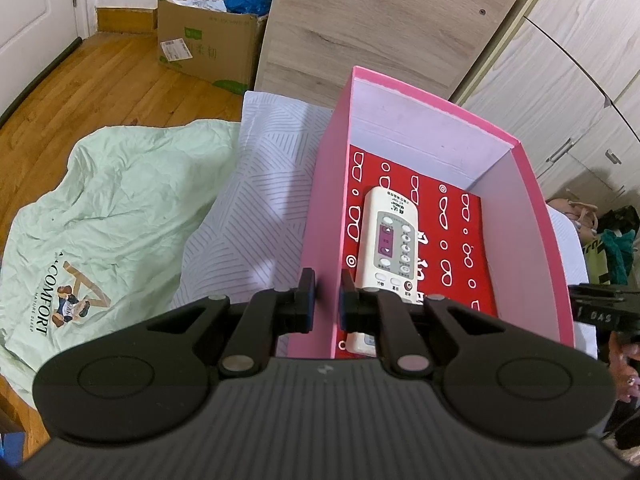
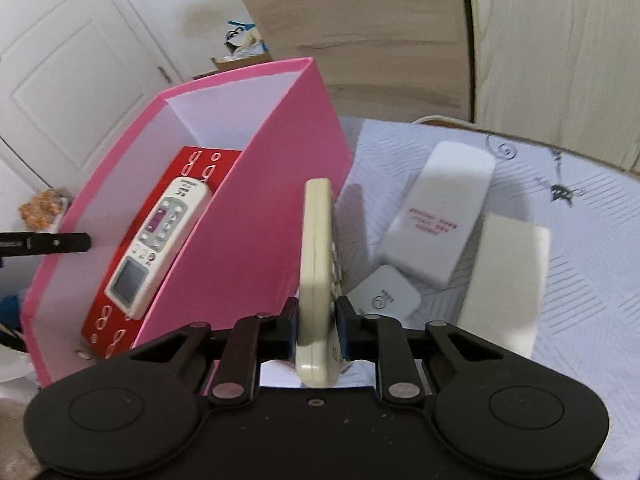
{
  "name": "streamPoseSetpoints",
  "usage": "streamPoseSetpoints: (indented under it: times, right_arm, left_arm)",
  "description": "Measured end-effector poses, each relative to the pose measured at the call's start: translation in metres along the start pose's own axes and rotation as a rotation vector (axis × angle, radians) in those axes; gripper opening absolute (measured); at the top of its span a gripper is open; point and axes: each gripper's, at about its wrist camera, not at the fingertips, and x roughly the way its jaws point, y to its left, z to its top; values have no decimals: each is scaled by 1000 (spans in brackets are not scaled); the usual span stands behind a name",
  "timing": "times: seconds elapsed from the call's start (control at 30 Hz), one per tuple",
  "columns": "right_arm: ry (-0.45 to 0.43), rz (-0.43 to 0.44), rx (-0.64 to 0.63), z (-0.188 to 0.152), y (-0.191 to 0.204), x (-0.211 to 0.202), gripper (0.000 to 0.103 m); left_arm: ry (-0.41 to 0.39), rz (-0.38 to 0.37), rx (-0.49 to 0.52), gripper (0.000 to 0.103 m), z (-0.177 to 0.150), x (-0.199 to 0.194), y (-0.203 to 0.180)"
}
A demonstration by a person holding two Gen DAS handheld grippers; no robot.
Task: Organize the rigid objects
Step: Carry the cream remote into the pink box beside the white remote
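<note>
A pink box [image 1: 324, 216] [image 2: 256, 216] stands on the bed with a red patterned packet [image 1: 460, 240] on its floor. A white remote [image 1: 387, 240] [image 2: 160, 240] lies face up on that packet. My left gripper [image 1: 327, 296] is shut on the box's left wall. My right gripper [image 2: 317, 320] is shut on a cream remote [image 2: 316, 264], held on edge just right of the box and lifted off the bed. On the bed to the right lie a large white device with red print [image 2: 440, 212], a small white unit [image 2: 386, 298] and a blurred white block [image 2: 504, 276].
The bed has a striped white cover [image 2: 580, 216] and a pale green quilt [image 1: 104, 216]. A wood-grain board [image 1: 376, 20] stands behind the box. A cardboard box [image 1: 204, 48] sits on the wooden floor. Wardrobe doors [image 1: 568, 80] run along the right.
</note>
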Motion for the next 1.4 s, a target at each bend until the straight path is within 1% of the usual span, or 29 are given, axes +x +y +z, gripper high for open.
streamPoseSetpoints:
  times: [0.1, 0.27, 0.4, 0.43, 0.5, 0.6, 0.63, 0.7, 0.73, 0.83, 0.93, 0.97, 1.1, 1.13, 1.27, 1.33, 1.4]
  right_arm:
    - [-66, -38, 3, 1, 3, -19, 21]
    - [-165, -49, 31, 3, 5, -49, 21]
    - [-280, -64, 45, 5, 15, -78, 21]
    - [-299, -56, 38, 10, 22, -75, 21]
    - [-338, -7, -23, 12, 36, -86, 24]
    - [-407, -59, -115, 11, 57, -93, 24]
    - [-421, -36, -110, 12, 60, -94, 23]
    - [-410, 32, -65, 17, 62, -93, 23]
    - [-404, 52, -68, 19, 66, -91, 22]
    - [-389, 57, -138, 20, 86, -81, 22]
    - [-330, 40, -216, 16, 108, -66, 22]
    - [-301, 16, -255, 14, 116, -58, 22]
    - [-186, -183, -426, 3, 148, -22, 21]
    - [-165, -218, -463, 2, 153, -15, 20]
    - [-131, -399, -676, -15, 181, 8, 20]
    - [-95, -423, -729, -18, 185, 17, 20]
    - [-93, -430, -764, -18, 190, 20, 21]
  left_arm:
    - [7, -2, -3, 10, 0, 0, 1]
    - [6, 0, 0, 10, 0, -1, 1]
    - [6, 1, -1, 10, 1, 0, 2]
    - [5, 2, 1, 10, 0, 0, 1]
    - [4, 5, 4, 10, 0, -1, 1]
    - [2, 3, 1, 10, -1, -1, 2]
    - [2, 0, 1, 10, -1, -2, 2]
    - [1, -1, 1, 10, -2, -2, 1]
    - [1, -2, 2, 10, -2, -2, 1]
    - [2, -7, 3, 10, -3, -3, 1]
    - [4, -9, 1, 10, -3, -3, 2]
    - [4, -8, 3, 10, -3, -2, 1]
    - [5, -11, 5, 10, -3, -2, 1]
    - [5, -13, 4, 10, -3, -2, 2]
    - [6, -20, 3, 10, -3, -3, 3]
    - [7, -26, -1, 11, -3, -3, 4]
    - [8, -30, -2, 11, -3, -4, 4]
